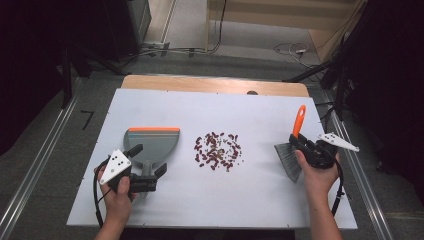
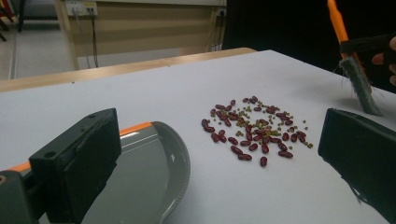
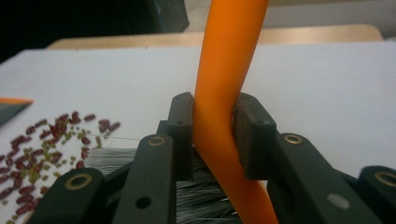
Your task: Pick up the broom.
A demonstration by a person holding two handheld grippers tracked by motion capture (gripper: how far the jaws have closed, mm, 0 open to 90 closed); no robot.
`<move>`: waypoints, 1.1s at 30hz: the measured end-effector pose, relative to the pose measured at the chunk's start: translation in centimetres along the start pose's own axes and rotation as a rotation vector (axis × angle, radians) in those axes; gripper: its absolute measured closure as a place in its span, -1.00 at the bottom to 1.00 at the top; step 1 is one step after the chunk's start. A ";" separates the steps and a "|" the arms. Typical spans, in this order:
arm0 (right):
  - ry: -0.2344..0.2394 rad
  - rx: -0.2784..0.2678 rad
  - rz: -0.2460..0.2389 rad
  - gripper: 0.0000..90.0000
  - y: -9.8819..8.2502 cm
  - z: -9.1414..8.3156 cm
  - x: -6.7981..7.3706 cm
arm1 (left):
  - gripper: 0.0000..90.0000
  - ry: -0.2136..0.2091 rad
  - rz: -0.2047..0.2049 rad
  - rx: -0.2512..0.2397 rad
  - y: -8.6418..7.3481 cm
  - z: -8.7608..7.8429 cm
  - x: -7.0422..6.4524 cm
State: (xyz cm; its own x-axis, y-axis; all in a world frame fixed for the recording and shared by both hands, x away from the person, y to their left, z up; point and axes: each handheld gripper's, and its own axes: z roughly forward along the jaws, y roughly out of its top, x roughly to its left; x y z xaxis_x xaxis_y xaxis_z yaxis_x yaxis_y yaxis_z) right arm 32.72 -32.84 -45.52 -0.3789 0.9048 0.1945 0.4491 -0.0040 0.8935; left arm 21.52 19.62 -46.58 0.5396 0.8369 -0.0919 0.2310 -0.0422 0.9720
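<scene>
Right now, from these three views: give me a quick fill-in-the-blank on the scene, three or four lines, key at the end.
1. The right gripper is shut on the brush's ____ handle.
2. The beans lie between the brush and the grey ____.
3. The left gripper's jaws stand ____ either side of the dustpan's handle.
4. The beans lie on a ____ table.

Missing words: orange; dustpan; open; white

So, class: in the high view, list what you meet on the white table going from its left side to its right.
Left claw → grey dustpan with an orange edge → scatter of red and green beans → brush with an orange handle → right claw, shut on the brush.
</scene>
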 end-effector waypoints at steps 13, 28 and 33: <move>0.025 -0.102 -0.007 0.54 1.1 -1.4 1.1 | -1.00 -0.032 0.036 -0.005 0.7 0.6 -1.3; 0.076 -0.128 -0.025 0.54 2.0 -1.5 4.7 | -1.00 -0.063 0.029 -0.010 1.1 1.6 -2.2; 0.106 -0.134 -0.042 0.54 2.2 -1.3 6.1 | -1.00 -0.081 0.028 -0.008 1.3 2.1 -2.7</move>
State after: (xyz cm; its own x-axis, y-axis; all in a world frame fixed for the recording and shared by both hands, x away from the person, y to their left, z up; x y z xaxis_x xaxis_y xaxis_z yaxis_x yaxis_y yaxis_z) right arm 30.32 -27.92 -41.82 -0.4816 0.8552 0.1916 0.3219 -0.0308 0.9463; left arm 22.05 16.18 -45.55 0.6092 0.7888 -0.0814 0.2083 -0.0601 0.9762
